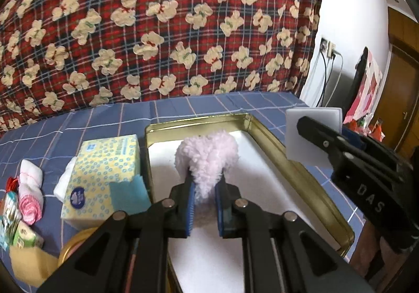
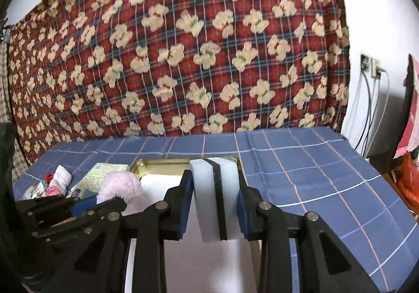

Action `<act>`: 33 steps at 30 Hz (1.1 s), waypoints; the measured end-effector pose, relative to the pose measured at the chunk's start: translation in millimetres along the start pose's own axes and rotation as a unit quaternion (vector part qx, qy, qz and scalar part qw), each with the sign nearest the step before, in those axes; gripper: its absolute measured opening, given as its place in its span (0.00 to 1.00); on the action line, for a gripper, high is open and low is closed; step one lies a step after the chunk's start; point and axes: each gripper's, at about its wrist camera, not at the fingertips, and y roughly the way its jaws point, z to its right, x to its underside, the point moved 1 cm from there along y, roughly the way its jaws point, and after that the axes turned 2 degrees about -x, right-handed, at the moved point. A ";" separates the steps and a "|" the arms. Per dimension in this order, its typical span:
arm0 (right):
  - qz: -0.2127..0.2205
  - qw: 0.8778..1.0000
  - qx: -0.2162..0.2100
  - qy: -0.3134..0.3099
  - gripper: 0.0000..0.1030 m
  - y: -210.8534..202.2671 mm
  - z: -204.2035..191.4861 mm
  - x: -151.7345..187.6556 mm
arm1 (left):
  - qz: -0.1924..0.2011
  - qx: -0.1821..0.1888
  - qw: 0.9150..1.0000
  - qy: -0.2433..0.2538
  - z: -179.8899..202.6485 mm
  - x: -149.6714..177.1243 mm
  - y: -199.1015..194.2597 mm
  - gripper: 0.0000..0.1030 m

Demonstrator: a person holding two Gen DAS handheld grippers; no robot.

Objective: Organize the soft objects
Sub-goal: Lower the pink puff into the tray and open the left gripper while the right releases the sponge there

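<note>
My left gripper (image 1: 205, 188) is shut on a fluffy pale pink pompom (image 1: 207, 159), held above the white-lined gold tin tray (image 1: 296, 175). My right gripper (image 2: 215, 196) is shut on a white sponge block with a black middle layer (image 2: 209, 198), over the near part of the same tray (image 2: 146, 163). In the left wrist view the right gripper (image 1: 309, 128) enters from the right with the white sponge (image 1: 311, 133) above the tray's right rim. In the right wrist view the left gripper (image 2: 110, 200) and its pink pompom (image 2: 119, 185) sit at lower left.
Left of the tray lie a yellow tissue pack (image 1: 102, 175), a teal cloth piece (image 1: 129, 193), a rolled pink and white towel (image 1: 30, 188) and small packets (image 1: 15, 227). A red plaid bear blanket (image 1: 157, 26) hangs behind the blue checked tablecloth (image 2: 327, 188). Wall socket cables (image 1: 327, 65) hang at right.
</note>
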 end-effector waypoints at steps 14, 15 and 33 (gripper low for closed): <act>-0.084 0.996 -0.009 -0.016 0.45 41.7 5.9 -0.8 | -0.070 0.010 0.997 0.013 8.2 -10.2 29.2 0.24; -0.082 0.996 -0.009 -0.015 0.46 42.0 6.2 -0.9 | -0.068 0.010 0.998 0.014 8.0 -11.0 28.2 0.25; 0.007 1.000 -0.016 0.012 0.68 -0.5 -5.9 3.8 | 0.025 -0.018 1.000 -0.007 -15.2 -7.7 -30.0 0.64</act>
